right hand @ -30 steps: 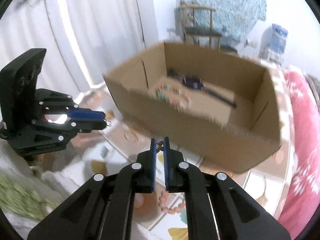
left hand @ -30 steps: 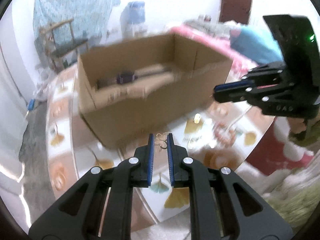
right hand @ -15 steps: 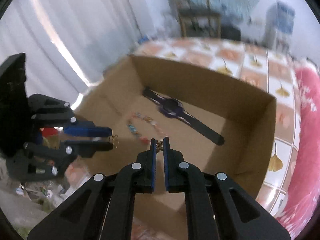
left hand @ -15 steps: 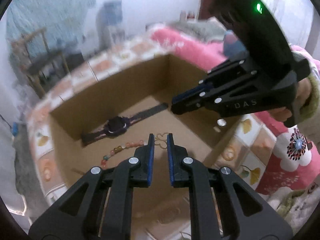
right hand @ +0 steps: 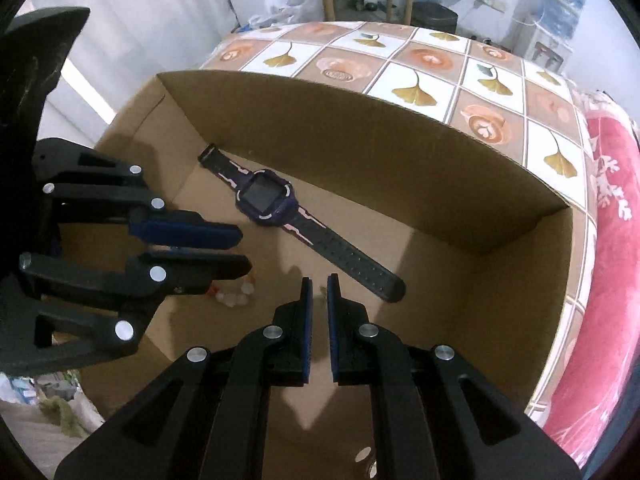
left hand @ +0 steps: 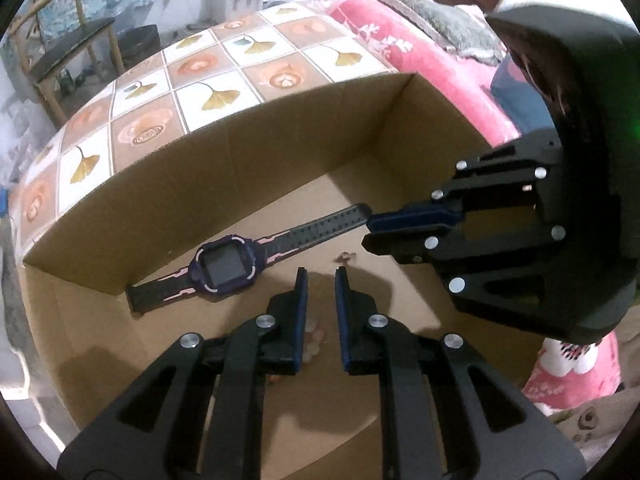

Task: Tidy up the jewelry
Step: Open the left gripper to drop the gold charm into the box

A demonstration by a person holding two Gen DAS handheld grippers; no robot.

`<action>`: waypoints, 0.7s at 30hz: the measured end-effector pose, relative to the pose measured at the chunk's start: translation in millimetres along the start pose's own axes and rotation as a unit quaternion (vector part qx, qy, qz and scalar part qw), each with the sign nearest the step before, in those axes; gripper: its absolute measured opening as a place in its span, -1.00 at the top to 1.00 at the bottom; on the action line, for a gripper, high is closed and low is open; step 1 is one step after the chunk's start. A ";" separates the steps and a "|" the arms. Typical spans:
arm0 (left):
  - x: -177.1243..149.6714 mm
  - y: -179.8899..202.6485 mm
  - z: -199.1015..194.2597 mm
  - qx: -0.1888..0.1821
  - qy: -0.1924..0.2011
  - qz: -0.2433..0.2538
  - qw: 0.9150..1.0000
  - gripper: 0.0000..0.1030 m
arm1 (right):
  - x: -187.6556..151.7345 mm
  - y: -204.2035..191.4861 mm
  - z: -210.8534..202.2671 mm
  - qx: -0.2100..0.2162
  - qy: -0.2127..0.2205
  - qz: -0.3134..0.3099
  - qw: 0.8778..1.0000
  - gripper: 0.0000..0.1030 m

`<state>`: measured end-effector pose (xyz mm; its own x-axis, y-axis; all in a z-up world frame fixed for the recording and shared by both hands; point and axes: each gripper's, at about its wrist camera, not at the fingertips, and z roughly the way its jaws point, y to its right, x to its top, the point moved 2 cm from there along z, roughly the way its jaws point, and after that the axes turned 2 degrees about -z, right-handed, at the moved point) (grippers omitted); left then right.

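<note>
Left hand-held gripper [left hand: 321, 270]: hanging low inside the box [left hand: 280, 120], fingers now standing narrowly apart and holding nothing; half a second ago they were pinching a small gold earring. That earring [left hand: 345, 256] is now lying on the box floor just ahead of the tips (so the drop looks done).

Beads [right hand: 236, 294]: pale, rounded, strung, lying on the floor partly under the left fingers.

Watch [right hand: 266, 198]: purple squarish case, dark glossy face, perforated rubbery strap, lying flat near the far wall.

Right hand-held gripper [right hand: 319, 280]: also parting narrowly, nothing between its pads where a gold piece sat before; whether that piece has landed, I cannot tell.

Box: plain matte corrugated card, open-topped, sitting on a bench [right hand: 420, 64] with a glossy leaf-patterned cover.
</note>
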<state>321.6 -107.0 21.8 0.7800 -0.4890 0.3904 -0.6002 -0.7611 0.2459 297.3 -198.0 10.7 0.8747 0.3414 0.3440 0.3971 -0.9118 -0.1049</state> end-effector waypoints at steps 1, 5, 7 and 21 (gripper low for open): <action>0.7 -1.8 -2.3 -0.003 0.002 -0.004 1.000 0.74 | -0.3 1.5 -1.6 0.000 0.002 0.003 1.000 0.84; 2.2 -3.1 -9.9 -0.004 0.016 -0.008 1.000 0.74 | 1.0 7.8 -7.8 -0.001 0.013 0.014 1.000 0.79; 0.3 -3.2 -20.2 -0.014 0.026 -0.014 0.999 0.73 | -0.8 9.7 -16.0 0.003 0.023 0.021 1.000 0.58; -88.8 1.2 -146.1 0.002 0.171 -0.040 0.985 -0.05 | -79.4 -7.1 -147.3 0.058 0.201 0.058 0.976 0.29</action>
<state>225.7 -2.2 117.1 0.7199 -0.2559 0.6451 -0.5376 -0.7935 0.2852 184.1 -252.3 121.6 0.7452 0.1000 0.6593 0.3518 -0.8988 -0.2614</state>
